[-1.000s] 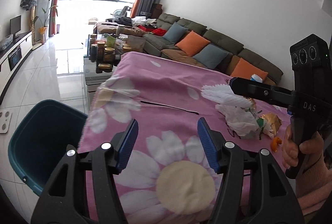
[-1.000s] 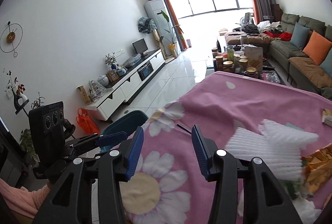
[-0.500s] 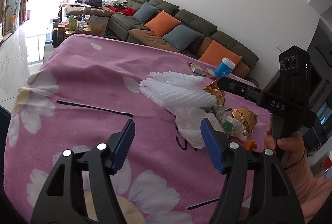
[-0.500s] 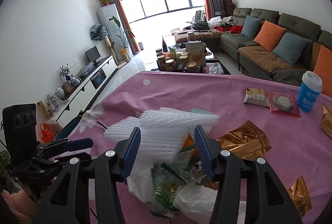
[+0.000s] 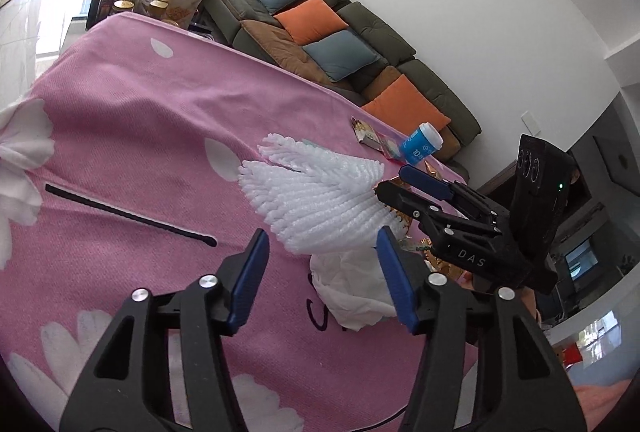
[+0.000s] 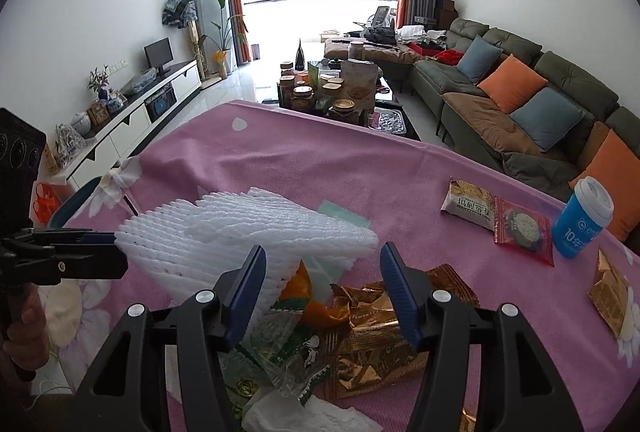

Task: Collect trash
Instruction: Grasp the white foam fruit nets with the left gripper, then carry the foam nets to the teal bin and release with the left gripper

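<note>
A trash pile lies on the pink flowered tablecloth [image 5: 140,120]: a white foam net [image 5: 316,192] [image 6: 248,228], a crumpled white tissue [image 5: 352,292], gold wrappers [image 6: 372,344], orange peel [image 6: 316,308] and a green-printed clear wrapper [image 6: 288,356]. My left gripper [image 5: 320,244] hovers just short of the net and tissue, jaws closing, pads touching nothing. My right gripper [image 6: 323,264] hangs over the peel and wrappers, jaws opening, nothing pressed between them. Each gripper shows in the other's view, the right gripper [image 5: 394,180] at the net's far side.
A blue paper cup [image 6: 582,224], two snack packets [image 6: 468,204] and a gold packet [image 6: 612,296] lie to the right. A black strip [image 5: 128,216] lies left of the pile. A teal bin [image 6: 74,200] stands off the table's left edge. Sofa and jar-laden coffee table stand behind.
Both grippers swung from the table's left end toward the trash pile and dropped closer. The bin left the left wrist view. The left jaws narrowed; the right jaws widened.
</note>
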